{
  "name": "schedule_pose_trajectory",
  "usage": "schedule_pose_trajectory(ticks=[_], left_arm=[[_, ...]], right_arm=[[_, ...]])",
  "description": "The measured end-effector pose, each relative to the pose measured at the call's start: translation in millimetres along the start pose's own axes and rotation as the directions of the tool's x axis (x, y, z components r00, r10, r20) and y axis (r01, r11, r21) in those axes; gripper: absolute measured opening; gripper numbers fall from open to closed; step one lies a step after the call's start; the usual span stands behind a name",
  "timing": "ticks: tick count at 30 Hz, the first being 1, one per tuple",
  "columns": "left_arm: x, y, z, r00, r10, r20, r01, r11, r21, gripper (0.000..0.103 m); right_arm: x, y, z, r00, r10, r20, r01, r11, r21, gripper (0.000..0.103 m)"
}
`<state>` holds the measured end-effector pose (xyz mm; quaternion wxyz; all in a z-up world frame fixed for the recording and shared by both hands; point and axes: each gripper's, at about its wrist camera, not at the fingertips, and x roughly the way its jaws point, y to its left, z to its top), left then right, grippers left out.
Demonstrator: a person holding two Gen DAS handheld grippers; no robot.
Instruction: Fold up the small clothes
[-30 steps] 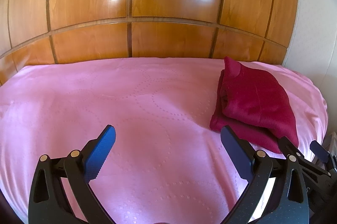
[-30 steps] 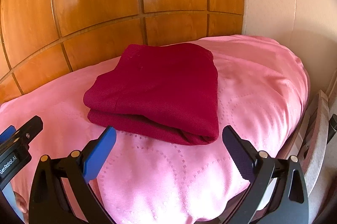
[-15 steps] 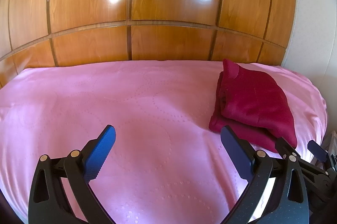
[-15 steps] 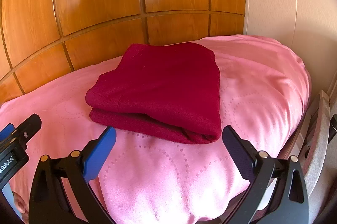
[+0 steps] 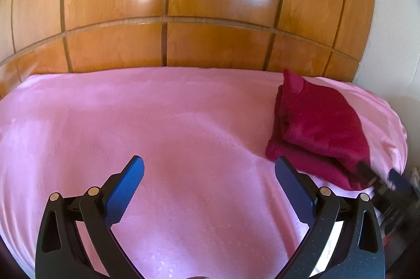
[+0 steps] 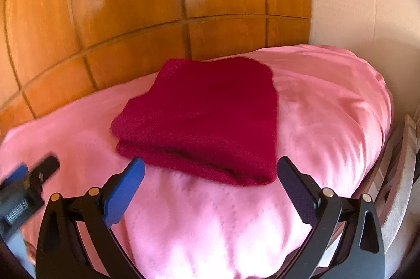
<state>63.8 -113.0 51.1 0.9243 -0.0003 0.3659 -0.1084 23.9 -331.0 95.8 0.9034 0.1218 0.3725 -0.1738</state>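
Folded garment [image 6: 204, 118] lies centre frame near the bed [image 6: 328, 105] edge — left gripper [image 5: 208, 187] and right gripper [image 6: 210, 187] both spread, empty, over bare sheet.

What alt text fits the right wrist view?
A folded dark red garment lies on a pink bedspread, just beyond the open, empty right gripper. Wooden panelling stands behind; the left gripper shows blurred at left.
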Motion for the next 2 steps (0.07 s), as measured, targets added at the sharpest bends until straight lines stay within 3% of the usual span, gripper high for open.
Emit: schedule_pose_trajectory(ticks=[2], left_arm=[[4.8, 1.4, -2.0, 1.0, 0.015, -0.009, -0.015, 1.0, 0.01, 0.099]], right_arm=[[5.9, -16.6, 13.6, 1.0, -0.016, 0.011, 0.016, 0.999, 0.032, 0.101]])
